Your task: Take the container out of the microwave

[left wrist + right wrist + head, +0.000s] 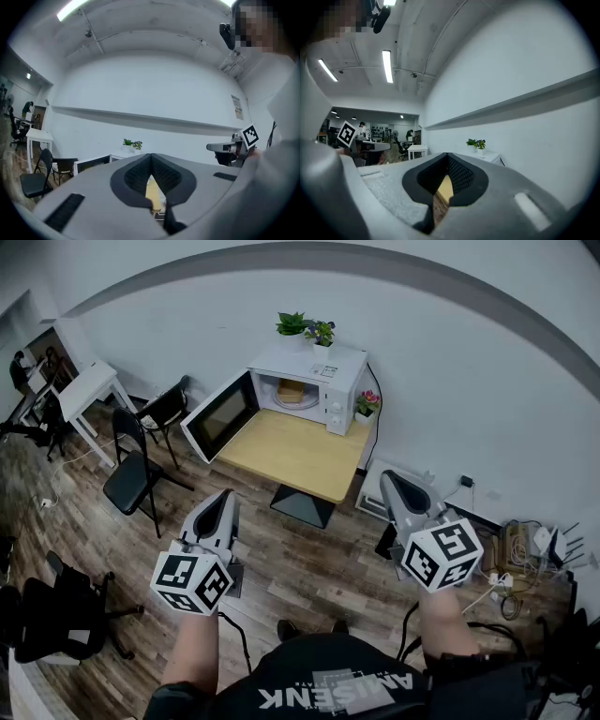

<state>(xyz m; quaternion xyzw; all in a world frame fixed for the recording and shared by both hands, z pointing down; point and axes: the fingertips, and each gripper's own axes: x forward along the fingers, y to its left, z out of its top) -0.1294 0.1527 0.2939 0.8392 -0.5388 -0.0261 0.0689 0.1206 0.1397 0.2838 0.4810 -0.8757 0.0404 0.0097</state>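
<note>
- Well ahead of me, the boxy white microwave (323, 381) stands at the far edge of the pale wooden surface (300, 456). Its dark-glass door (220, 415) is swung wide out past the left edge.
- The container (291, 391), a small tan shape, sits inside the lit cavity; I cannot tell its material.
- Two leafy potted plants (292, 324) top the microwave, and a pot of pink flowers (367, 404) stands just beside it at the far right corner.
- Black folding chairs (131, 474) stand left of the surface on the wood-plank floor (300, 559). A white table (89, 385) stands beyond them, and tangled cables (511, 563) lie to the right.
- My left tongs (225, 495) and right tongs (389, 476), smooth grey with ribbed black pads, are both closed tip to tip on nothing, well short of the surface.
- Each carries a cube of black-and-white square markers; I cannot read the upside-down print on my shirt (328, 690) whole.
</note>
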